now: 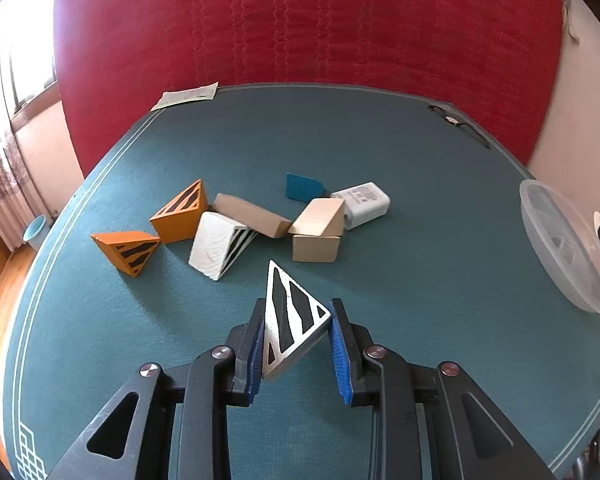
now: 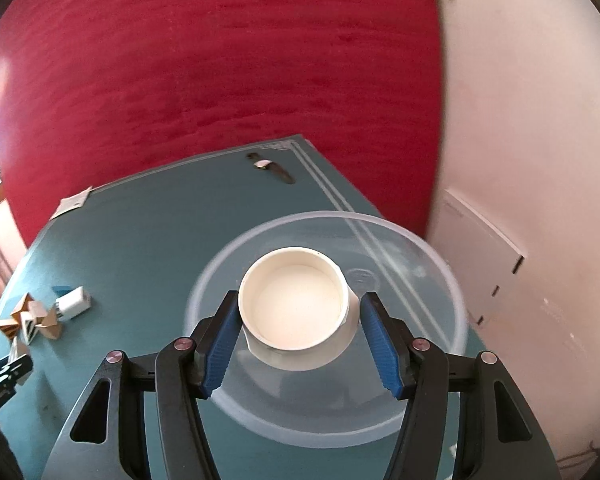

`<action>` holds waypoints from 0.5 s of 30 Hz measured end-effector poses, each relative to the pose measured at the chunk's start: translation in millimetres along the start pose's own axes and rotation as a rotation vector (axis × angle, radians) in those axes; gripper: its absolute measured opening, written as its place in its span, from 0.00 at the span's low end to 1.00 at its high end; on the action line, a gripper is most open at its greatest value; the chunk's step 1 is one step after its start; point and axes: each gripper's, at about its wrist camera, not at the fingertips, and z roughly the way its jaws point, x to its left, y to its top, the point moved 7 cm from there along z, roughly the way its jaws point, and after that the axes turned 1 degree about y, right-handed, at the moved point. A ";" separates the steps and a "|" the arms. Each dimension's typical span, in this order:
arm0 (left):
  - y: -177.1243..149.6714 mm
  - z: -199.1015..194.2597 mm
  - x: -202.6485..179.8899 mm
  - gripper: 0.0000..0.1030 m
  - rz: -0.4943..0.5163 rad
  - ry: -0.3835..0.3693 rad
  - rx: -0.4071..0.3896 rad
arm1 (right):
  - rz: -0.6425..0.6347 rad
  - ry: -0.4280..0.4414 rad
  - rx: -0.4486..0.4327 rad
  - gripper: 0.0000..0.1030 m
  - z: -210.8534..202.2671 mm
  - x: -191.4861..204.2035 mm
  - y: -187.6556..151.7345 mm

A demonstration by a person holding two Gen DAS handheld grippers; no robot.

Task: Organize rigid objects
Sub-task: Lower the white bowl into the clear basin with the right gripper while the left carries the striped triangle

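My left gripper (image 1: 296, 320) is shut on a white triangular block with black stripes (image 1: 290, 322), held above the teal table (image 1: 420, 280). Beyond it lie two orange striped wedges (image 1: 180, 212) (image 1: 128, 252), a second white striped wedge (image 1: 220, 248), plain wooden blocks (image 1: 316, 236) (image 1: 250, 220), a blue block (image 1: 304, 187) and a white box (image 1: 364, 204). My right gripper (image 2: 300, 312) is shut on a white cup (image 2: 296, 308), held over the clear plastic bowl (image 2: 440, 280). The bowl also shows in the left wrist view (image 1: 560, 248).
A paper slip (image 1: 188, 96) lies at the far left corner and a wristwatch (image 1: 456, 122) at the far right corner. A red quilted backdrop (image 1: 300, 24) rises behind the table. A pale wall (image 2: 520, 160) stands to the right.
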 end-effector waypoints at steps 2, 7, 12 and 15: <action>2.1 -2.3 -5.0 0.29 0.008 -0.004 -0.005 | 0.018 -0.017 0.011 0.59 2.5 -13.3 -2.9; 8.0 -8.0 -22.7 0.29 0.039 -0.023 -0.021 | 0.055 -0.032 0.032 0.60 7.5 -34.7 -7.5; 15.1 -7.5 -47.0 0.29 0.075 -0.052 -0.024 | 0.073 -0.040 0.036 0.60 4.9 -50.9 -11.3; 20.6 -9.5 -67.9 0.29 0.110 -0.081 -0.030 | 0.079 -0.053 0.028 0.60 5.8 -55.1 -11.8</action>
